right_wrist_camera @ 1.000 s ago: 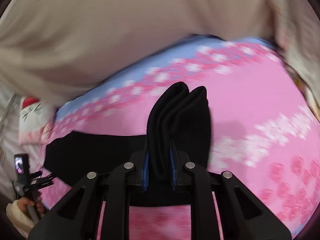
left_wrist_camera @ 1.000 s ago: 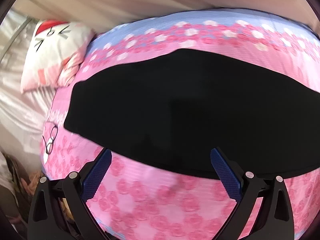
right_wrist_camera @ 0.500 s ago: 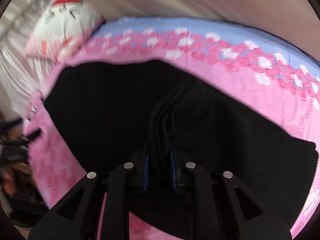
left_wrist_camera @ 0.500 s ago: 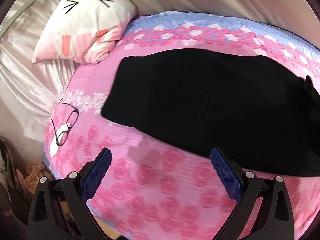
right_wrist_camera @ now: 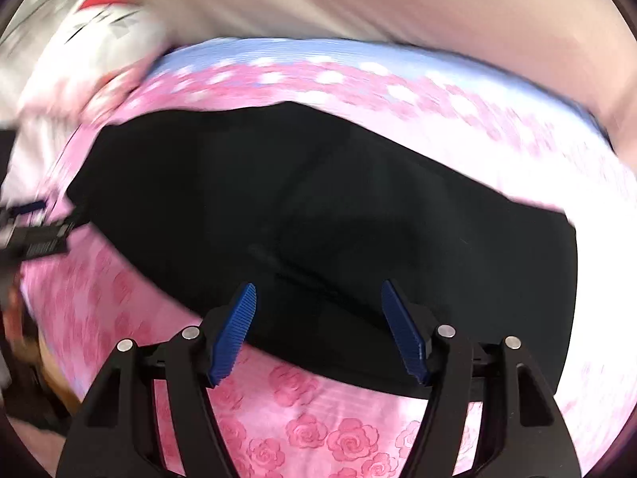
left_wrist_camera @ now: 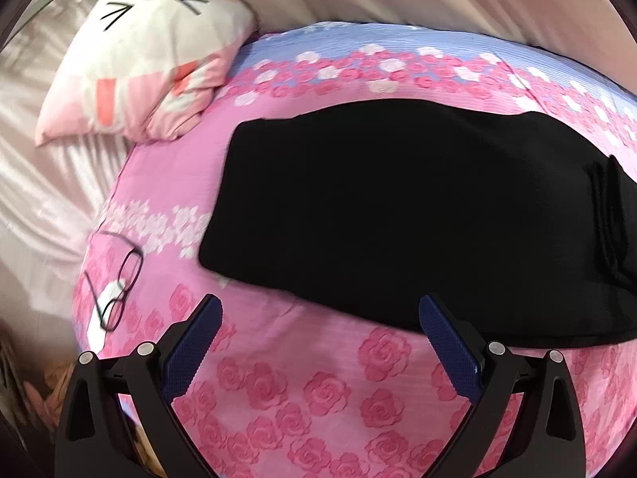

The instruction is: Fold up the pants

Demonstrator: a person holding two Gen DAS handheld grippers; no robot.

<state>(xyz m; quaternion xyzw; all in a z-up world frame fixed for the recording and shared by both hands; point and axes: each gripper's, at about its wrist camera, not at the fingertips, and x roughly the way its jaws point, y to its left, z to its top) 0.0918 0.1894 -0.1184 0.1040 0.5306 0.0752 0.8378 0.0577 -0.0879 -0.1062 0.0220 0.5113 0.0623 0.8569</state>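
The black pants lie flat on the rose-print bed, long axis running left to right across both views. The right gripper has just been opening and hangs released over their near edge, nothing between its jaws. The left gripper gapes empty just short of that edge. The bunched cloth at the pants' right end is probably the folded-over part, nearer the right gripper.

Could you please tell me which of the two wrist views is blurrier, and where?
Right wrist view: motion-smeared, worst on the cat-face pillow and pink rose-print bedcover. Left wrist view: far sharper, its thin black-rimmed glasses crisp; the black folded pants show almost no detail.
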